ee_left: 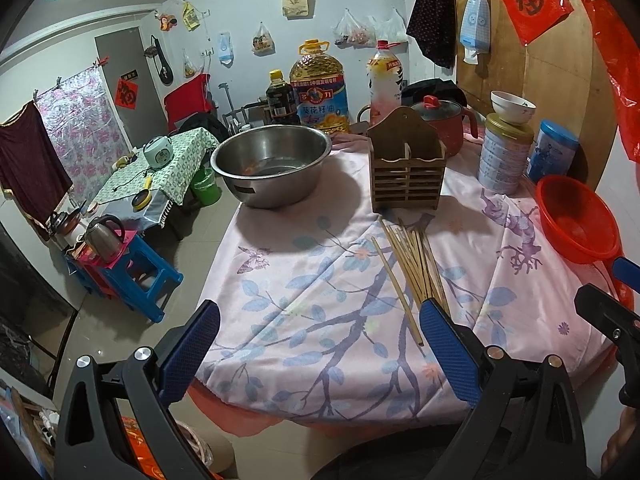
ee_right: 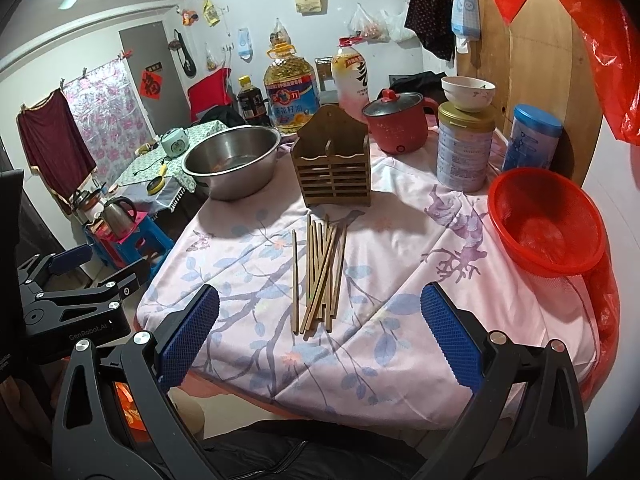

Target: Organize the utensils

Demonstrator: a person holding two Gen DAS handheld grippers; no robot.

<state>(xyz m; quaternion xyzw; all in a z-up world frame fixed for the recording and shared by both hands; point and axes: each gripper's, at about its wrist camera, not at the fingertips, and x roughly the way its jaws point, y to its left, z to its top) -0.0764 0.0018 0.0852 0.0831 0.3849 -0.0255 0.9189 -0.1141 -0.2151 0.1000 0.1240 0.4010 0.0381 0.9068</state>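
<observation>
So, left wrist view: left gripper [ee_left: 320,344] jaws wide apart, holding nothing, at the near table edge; chopsticks [ee_left: 412,264] lie loose on the cloth just ahead to the right, wooden holder [ee_left: 407,168] beyond them. Right wrist view: right gripper [ee_right: 318,338] also spread wide and empty, pile dead ahead. Suggest pinching a few sticks mid-length, then dropping them upright into one compartment.

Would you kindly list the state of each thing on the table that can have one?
Chopsticks: loose pile, flat on the cloth.
Wooden holder: upright, looks empty.
Steel basin: upright, nearly empty.
Red pot: lid on.
White bowl: upright on a tin.
Red strainer: tilted, empty.
Left gripper: jaws open, empty.
Right gripper: jaws open, empty.
</observation>
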